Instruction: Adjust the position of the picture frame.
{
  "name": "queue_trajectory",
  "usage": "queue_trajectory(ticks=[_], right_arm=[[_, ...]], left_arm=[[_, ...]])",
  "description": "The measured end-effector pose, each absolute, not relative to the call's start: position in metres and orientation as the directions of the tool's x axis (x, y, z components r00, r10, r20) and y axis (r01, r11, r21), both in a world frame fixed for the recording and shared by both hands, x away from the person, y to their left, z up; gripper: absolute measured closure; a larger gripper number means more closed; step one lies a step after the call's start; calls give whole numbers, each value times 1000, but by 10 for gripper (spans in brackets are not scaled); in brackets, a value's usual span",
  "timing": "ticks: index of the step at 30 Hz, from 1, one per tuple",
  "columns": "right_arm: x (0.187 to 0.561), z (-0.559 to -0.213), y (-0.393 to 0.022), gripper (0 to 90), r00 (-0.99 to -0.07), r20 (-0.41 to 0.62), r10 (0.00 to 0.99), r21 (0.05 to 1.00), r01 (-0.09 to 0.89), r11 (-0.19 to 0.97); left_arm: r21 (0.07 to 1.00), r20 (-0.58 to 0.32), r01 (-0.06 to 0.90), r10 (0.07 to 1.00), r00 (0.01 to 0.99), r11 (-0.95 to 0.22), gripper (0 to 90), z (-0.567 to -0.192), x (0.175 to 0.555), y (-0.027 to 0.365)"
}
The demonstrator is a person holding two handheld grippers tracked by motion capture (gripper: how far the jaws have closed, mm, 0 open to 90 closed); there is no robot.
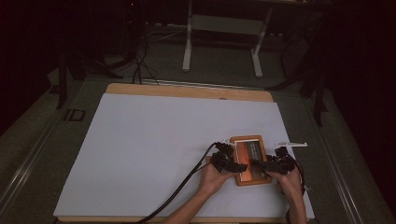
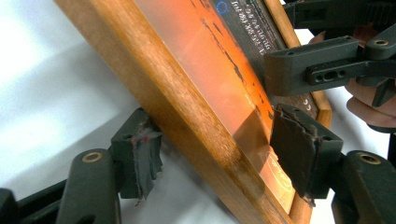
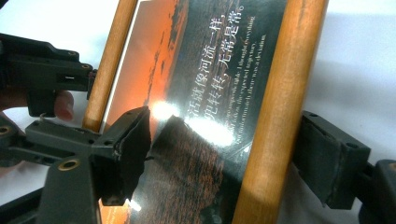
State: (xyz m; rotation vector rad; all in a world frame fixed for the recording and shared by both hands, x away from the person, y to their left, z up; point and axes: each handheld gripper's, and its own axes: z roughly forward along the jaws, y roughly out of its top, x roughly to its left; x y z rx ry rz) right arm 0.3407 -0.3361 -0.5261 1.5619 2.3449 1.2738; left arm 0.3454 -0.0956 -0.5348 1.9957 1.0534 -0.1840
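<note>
Looks like the grabbing step – a wooden picture frame [image 1: 251, 160] lies flat near the front right of the white table [image 1: 154, 140], and both grippers straddle its side rails. Left gripper [image 2: 212, 154] has jaws wide around the left rail, pads not quite pressing; right gripper [image 3: 224, 154] spans the right rail, also loose. Next they'd need to squeeze evenly before lifting. The right gripper view shows the printed text on the glass – the high view just gives layout
</note>
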Motion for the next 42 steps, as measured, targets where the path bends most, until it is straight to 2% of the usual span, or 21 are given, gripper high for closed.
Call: queue_trajectory(ticks=[6, 14, 21, 29, 42], right_arm=[[339, -523, -339, 294, -484, 394, 782, 663, 739, 123], [333, -509, -346, 413, -493, 417, 764, 729, 683, 43], [330, -499, -342, 436, -527, 391, 755, 768, 639, 48], [331, -495, -324, 457, -568, 355, 743, 783, 614, 96], [333, -489, -280, 480, -599, 358, 716, 783, 611, 120]], left_arm=[[621, -474, 733, 613, 632, -276, 412, -529, 343, -93], [676, -451, 695, 608, 653, -244, 549, -511, 339, -82], [727, -421, 654, 616, 666, -210, 619, -500, 337, -72], [746, -404, 637, 628, 665, -194, 616, -495, 337, -50], [757, -365, 622, 661, 655, -198, 605, -483, 334, -7]])
